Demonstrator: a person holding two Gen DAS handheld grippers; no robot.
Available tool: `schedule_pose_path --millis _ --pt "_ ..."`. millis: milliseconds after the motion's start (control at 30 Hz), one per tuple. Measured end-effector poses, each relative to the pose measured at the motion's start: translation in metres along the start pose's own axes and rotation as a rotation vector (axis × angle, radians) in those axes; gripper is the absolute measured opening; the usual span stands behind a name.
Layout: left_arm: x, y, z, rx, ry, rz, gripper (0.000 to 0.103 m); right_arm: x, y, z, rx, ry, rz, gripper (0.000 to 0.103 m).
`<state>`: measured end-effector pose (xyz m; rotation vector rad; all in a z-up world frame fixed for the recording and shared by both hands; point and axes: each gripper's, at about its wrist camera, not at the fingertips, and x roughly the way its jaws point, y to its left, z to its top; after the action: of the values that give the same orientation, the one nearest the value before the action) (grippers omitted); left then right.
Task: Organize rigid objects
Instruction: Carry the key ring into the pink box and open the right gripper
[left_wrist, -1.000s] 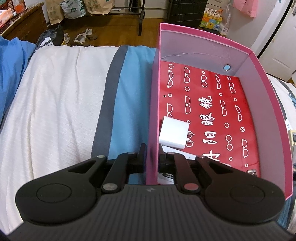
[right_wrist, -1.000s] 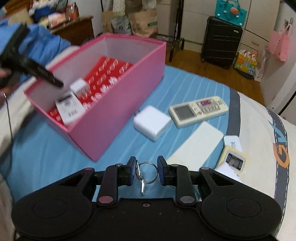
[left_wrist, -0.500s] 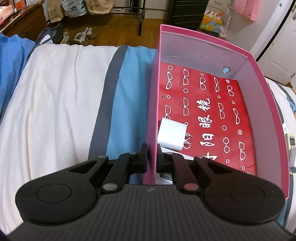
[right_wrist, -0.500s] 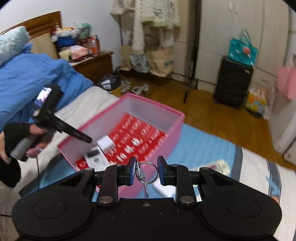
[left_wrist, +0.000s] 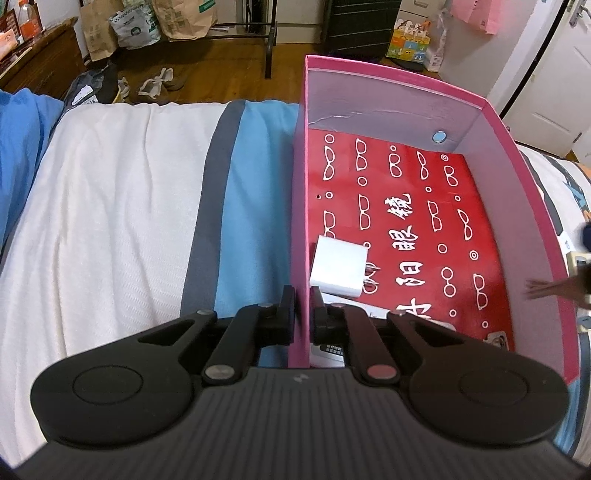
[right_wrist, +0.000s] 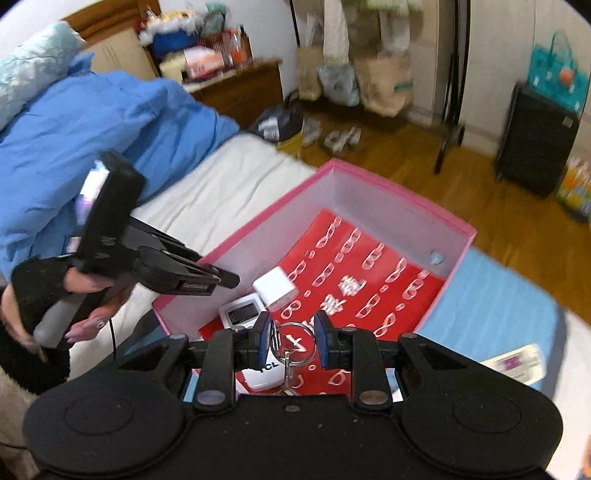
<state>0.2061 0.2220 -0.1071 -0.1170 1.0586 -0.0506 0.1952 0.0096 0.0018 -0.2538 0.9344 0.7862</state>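
The left gripper (left_wrist: 303, 314) pinched the near left wall of the one pink cardboard box (left_wrist: 491, 122) on the bed. The right gripper (right_wrist: 291, 341) hung over the box, its fingers narrow around one metal key ring (right_wrist: 293, 345). Inside lay three white things: one cube charger (right_wrist: 275, 288), one small screen device (right_wrist: 242, 314), one TCL case (right_wrist: 264, 373)

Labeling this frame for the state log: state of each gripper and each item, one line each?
left gripper: shut on the pink box's side wall
right gripper: shut on key ring, above the box
key ring: held between the fingers, keys hanging down
pink box: open-topped, on the bed
white charger: inside box, prongs out
small digital timer: inside box, lying flat
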Motion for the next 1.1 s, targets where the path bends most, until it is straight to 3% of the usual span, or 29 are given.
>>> schedule_pose_path --millis 200,533,733,833,1100 --pt "-0.001 -0.001 -0.001 0.015 -0.007 -0.002 0.006 0.059 -0.009 0.003 0.077 0.116 0.041 0.029" --pt "-0.001 -0.005 -0.003 0.068 -0.003 0.005 0.007 0.095 -0.017 0.013 0.182 0.145 0.111 0.031" --pt "-0.002 -0.005 -0.003 0.085 -0.001 0.001 0.007 0.048 -0.032 0.005 0.214 0.056 0.142 0.036" --pt "-0.002 -0.007 -0.004 0.112 0.007 -0.011 0.012 0.015 -0.037 -0.003 0.193 0.015 0.123 0.037" --pt "-0.001 -0.012 -0.004 0.140 0.012 0.005 0.012 -0.047 -0.058 -0.037 0.110 -0.082 0.026 0.045"
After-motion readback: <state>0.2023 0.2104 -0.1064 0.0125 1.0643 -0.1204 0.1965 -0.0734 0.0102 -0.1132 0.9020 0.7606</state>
